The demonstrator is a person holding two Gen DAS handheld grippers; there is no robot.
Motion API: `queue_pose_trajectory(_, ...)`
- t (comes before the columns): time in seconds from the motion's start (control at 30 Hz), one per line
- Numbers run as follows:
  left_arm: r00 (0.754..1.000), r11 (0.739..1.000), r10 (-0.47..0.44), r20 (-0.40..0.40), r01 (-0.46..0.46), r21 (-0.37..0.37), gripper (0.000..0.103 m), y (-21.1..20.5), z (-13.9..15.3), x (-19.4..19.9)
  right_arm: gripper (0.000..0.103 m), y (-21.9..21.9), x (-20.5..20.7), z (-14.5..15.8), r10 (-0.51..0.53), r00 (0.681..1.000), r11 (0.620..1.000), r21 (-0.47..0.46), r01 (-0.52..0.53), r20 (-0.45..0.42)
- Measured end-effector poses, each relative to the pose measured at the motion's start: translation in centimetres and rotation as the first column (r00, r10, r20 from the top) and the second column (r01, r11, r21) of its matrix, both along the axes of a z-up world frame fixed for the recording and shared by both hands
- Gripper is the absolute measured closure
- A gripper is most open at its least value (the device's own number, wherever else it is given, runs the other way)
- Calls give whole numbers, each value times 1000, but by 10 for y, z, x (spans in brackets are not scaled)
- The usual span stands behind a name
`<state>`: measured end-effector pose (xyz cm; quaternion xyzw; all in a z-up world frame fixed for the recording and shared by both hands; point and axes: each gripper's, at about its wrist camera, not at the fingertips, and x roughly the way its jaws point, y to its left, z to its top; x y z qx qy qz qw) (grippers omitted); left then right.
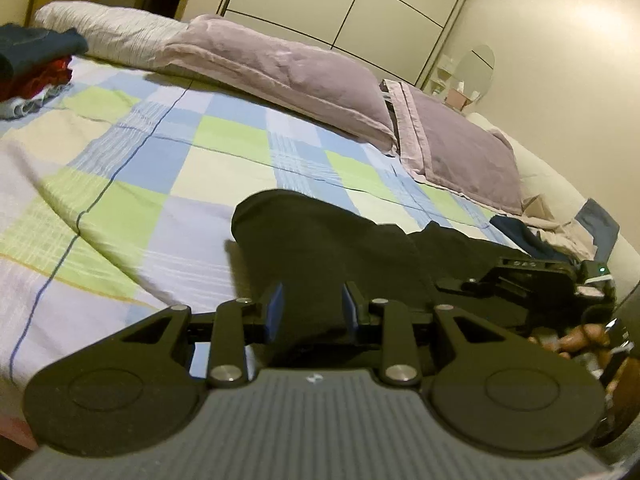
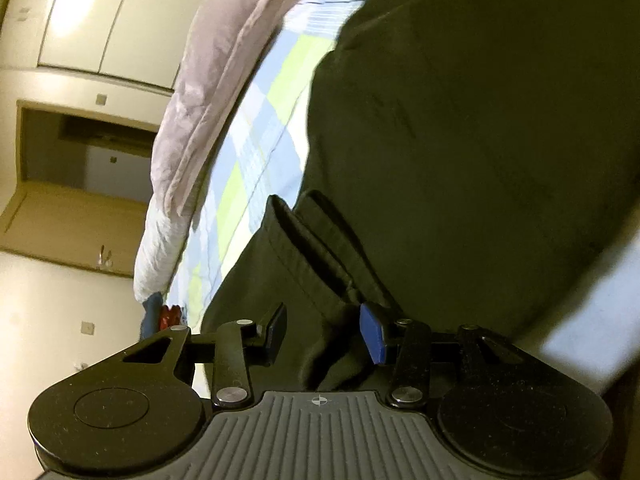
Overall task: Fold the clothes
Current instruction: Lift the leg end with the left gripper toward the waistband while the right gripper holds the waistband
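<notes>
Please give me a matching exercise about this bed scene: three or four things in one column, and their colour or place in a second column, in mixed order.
Things:
1. dark folded garment
2. checked bedsheet
3. long lilac pillow
4. pile of folded clothes

Descriptions:
A. blue, green and white squares
B. between the left gripper's blue pads
C. far left edge of the bed, navy on top of red
D. along the head of the bed

Pairs: 1-B, 2-A, 3-D, 4-C

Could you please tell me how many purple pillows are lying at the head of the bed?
2. One purple pillow lies mid-bed along the headboard side; the other purple pillow sits to its right, near the bed's edge. Others may be outside view.
</notes>
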<state>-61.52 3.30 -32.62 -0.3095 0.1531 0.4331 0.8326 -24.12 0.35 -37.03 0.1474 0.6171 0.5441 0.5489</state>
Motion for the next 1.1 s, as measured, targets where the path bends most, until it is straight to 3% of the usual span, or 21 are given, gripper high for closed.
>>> queue_pose_trajectory(0.03, 1000, 1000, 4, 1, -4, -2, 77, 1, -1, 0, 84, 5, -3, -2, 16, 1000, 1000, 2, -16, 22)
queue_pose_trajectory(0.07, 1000, 1000, 6, 0, -6, 2, 77, 3, -1, -1, 100, 6, -6, -2, 23, 999, 1000, 10, -23, 42)
queue_pose_trajectory(0.23, 1000, 1000, 2, -7, -2, 18, 78, 8, 0, -4, 100, -26, -16, 37, -19, 978, 995, 103, -2, 207)
queue_pose_trajectory(0.33, 1000, 1000, 2, -16, -2, 14, 78, 11, -1, -3, 100, -30, -16, 19, -32, 974, 999, -22, 37, 224)
queue_pose_trajectory(0.43, 1000, 1000, 4, -20, -4, 9, 78, 10, -2, -3, 99, -26, -14, -6, -55, 987, 995, -75, 67, 149)
queue_pose_trajectory(0.6, 999, 1000, 24, -35, -24, -14, 78, 10, -8, -8, 78, -25, -14, -3, -58, 997, 995, -85, 61, 43)
queue_pose_trajectory(0.63, 999, 999, 31, -32, -31, -18, 78, 10, -8, -9, 61, -25, -13, -6, -73, 997, 993, -91, 73, 5)
queue_pose_trajectory(0.67, 999, 999, 34, -29, -34, -22, 78, 10, -9, -11, 50, -26, -11, -8, -90, 995, 992, -95, 86, -34)
queue_pose_trajectory(0.7, 999, 999, 35, -29, -35, -23, 78, 10, -9, -12, 46, -26, -10, -10, -103, 993, 991, -94, 97, -60)
queue_pose_trajectory(0.87, 998, 999, 47, -34, -47, -13, 78, 9, -6, -18, 45, -17, -9, -13, -119, 989, 987, -115, 109, -91)
queue_pose_trajectory(1.0, 998, 998, 57, -35, -57, -25, 78, 11, -8, -20, 45, 1, -9, -12, -130, 990, 985, -123, 122, -62)
queue_pose_trajectory(1.03, 998, 998, 57, -36, -58, -25, 78, 11, -8, -19, 48, 1, -10, -11, -122, 992, 986, -118, 117, -34)
queue_pose_trajectory(1.07, 998, 998, 58, -36, -59, -26, 78, 11, -7, -19, 81, -1, -10, -9, -106, 994, 988, -112, 106, 3)
queue_pose_trajectory(1.1, 998, 998, 57, -35, -58, -23, 78, 11, -7, -19, 93, -3, -12, -5, -80, 995, 993, -87, 85, 52)
